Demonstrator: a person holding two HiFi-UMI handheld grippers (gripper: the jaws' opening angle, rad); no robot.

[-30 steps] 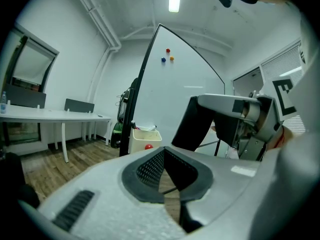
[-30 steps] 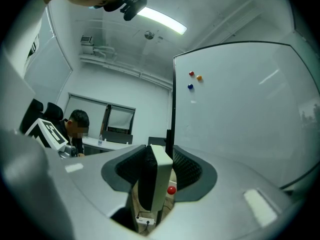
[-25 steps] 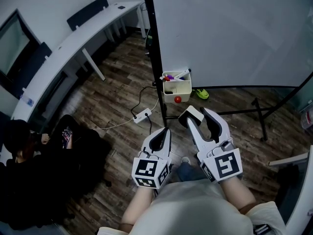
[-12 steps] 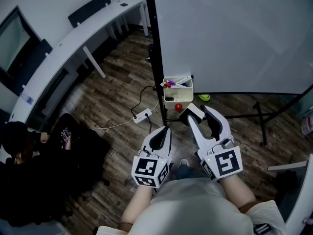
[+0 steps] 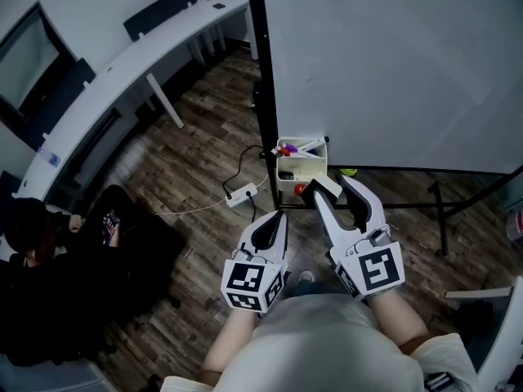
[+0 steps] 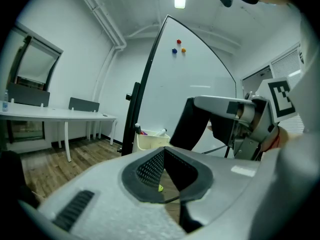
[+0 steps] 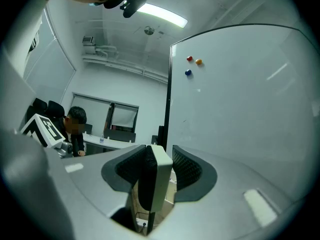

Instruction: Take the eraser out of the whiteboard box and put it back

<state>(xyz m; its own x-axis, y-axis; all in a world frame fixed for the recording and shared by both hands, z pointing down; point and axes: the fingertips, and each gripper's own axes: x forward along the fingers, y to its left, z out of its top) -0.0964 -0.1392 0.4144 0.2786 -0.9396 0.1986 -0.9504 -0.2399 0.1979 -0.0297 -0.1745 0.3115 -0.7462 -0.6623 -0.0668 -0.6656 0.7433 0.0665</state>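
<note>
1 eraser point(image 5: 323, 189), 1 box point(image 5: 304, 175) (magnets point(image 7: 189, 58) x3)

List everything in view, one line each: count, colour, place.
whiteboard: one, white, black frame, upright ahead
magnets: three, red, orange, blue, high on the whiteboard
box: one, cream, at the whiteboard's lower left corner
markers: several, mixed colours, in the box
eraser: one, white with dark felt, between the right tongs
power strip: one, white, floor left of the box
green object: one, floor under the whiteboard
desk: one, white, curved, far left
chairs: two, dark, at the desk
seated person: one, in black, lower left
left tongs: one, grey-white, shut, empty
right tongs: one, grey-white, shut on the eraser
</note>
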